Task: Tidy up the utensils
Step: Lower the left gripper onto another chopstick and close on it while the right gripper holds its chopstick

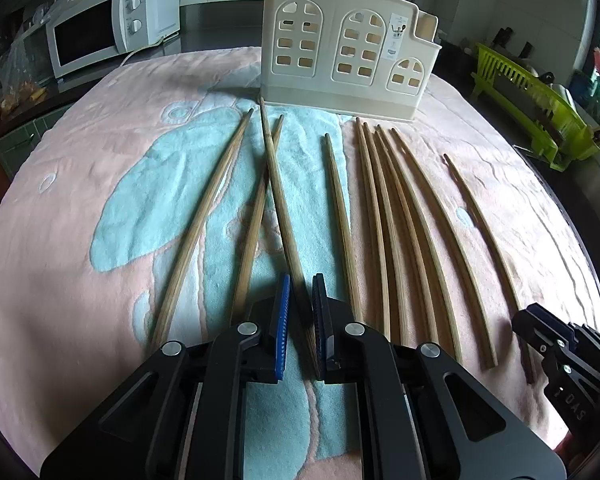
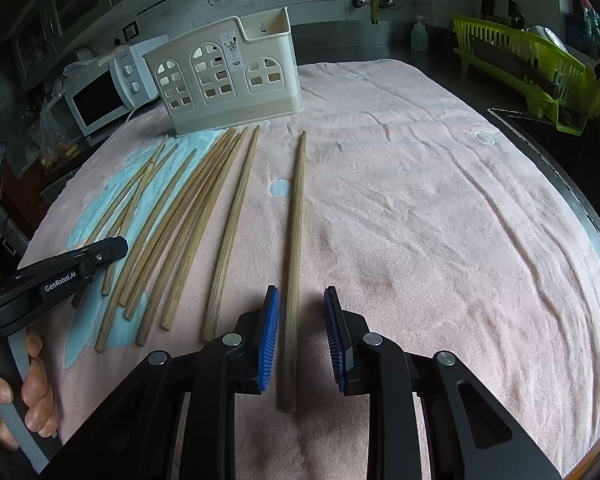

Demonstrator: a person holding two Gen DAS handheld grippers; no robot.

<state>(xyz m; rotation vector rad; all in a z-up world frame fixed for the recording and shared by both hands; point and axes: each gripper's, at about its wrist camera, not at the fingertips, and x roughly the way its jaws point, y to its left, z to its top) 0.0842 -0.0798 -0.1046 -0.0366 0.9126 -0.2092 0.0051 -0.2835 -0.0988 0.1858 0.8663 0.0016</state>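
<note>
- Two grippers work the chopsticks: the left gripper is clenched on a chopstick, low centre, ready to lift it.
- The right gripper is spread, straddling a lone chopstick, apparently to grasp it next.
- The cream holder waits at top centre.

Soft, even daylight is spread over the pink towel; the brightest area is seen at the far right edge of the left wrist view, as from a window. Short, faint shadows are cast beneath the chopsticks. Strong fisheye bending and dark vignetted corners are seen. The centre is rendered sharp, the edges slightly smeared.
</note>
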